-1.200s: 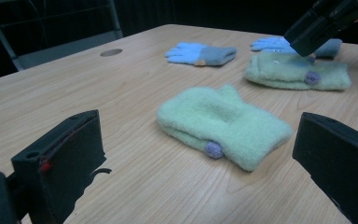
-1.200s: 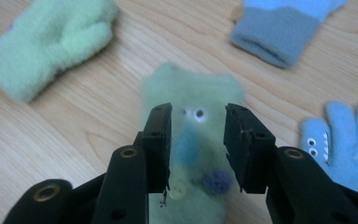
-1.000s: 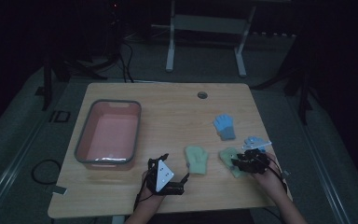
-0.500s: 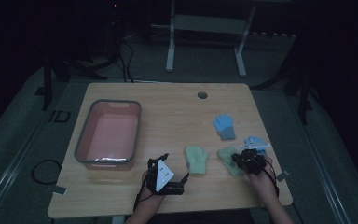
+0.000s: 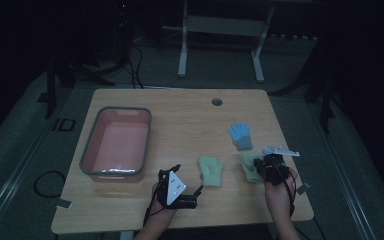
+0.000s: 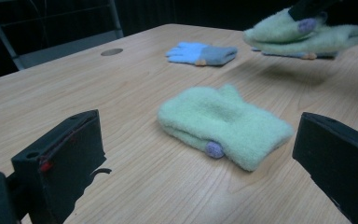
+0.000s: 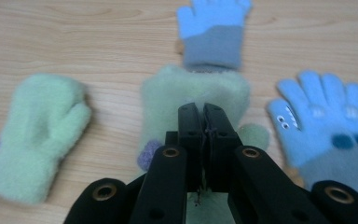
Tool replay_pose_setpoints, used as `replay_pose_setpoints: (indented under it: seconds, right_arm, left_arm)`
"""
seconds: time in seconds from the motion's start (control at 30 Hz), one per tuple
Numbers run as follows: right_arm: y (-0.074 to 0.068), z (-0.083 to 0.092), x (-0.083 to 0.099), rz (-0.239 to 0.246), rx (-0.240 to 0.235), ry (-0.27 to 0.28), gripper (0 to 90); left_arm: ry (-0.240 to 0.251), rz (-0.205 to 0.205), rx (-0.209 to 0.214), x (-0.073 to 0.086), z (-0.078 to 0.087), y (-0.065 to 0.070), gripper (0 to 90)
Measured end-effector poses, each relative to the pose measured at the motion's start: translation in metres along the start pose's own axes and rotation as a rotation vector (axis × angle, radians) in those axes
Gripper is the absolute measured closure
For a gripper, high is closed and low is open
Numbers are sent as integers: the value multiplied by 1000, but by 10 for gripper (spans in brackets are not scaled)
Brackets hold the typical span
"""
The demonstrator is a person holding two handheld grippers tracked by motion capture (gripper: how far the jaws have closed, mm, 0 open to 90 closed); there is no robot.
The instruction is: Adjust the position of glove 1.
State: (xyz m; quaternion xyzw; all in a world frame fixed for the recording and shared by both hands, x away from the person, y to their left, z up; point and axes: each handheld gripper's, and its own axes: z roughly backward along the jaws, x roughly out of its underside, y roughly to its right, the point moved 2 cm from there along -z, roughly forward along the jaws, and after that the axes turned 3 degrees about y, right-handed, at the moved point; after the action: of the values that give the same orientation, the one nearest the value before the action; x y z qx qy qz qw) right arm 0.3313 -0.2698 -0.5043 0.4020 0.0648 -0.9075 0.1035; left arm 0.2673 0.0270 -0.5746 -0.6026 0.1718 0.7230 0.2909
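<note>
My right gripper (image 7: pixel 204 121) has its jaws pinched tight on a fuzzy pale-green mitten (image 7: pixel 196 93), raised just off the wooden table (image 5: pixel 190 120). My left gripper (image 5: pixel 176 187) rests wide open, empty, facing the matching green mitten (image 6: pixel 223 123). I'd lift slowly, keeping the fabric from slipping.

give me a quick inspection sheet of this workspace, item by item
surface: wooden table, round grommet hole near the far edge
job's things: pink bin at left; green mitten lying flat; second green mitten lifted off the table; blue glove farther back; another blue glove with a face print beside the right gripper
clutter: nothing seen
grippers: left gripper open, low over the table, facing the flat green mitten; right gripper shut on the second green mitten
cables: cable looped on the floor at left
surroundings: dark room, metal stand legs behind the table
</note>
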Motion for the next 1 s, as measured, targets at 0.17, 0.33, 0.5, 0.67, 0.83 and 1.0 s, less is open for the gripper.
replay_pose_setpoints:
  seconds: [0.17,0.33,0.5,0.67,0.83,1.0]
  right_arm:
    - [-7,-11,8,-29,15,-7,870]
    - [-14,-26,24,-35,38,-32,864]
    - [-15,-37,37,-28,35,-57,772]
    - [-12,-37,35,-11,14,-69,648]
    - [-8,-27,25,95,19,-54,584]
    - [3,-19,12,142,-68,-49,586]
  left_arm:
    - [10,3,1,0,1,0,21]
    - [16,10,1,0,1,-1,21]
    - [14,4,5,0,1,-1,21]
    - [10,4,6,0,1,0,21]
    - [9,2,6,0,1,0,21]
    - [8,-2,5,0,1,0,21]
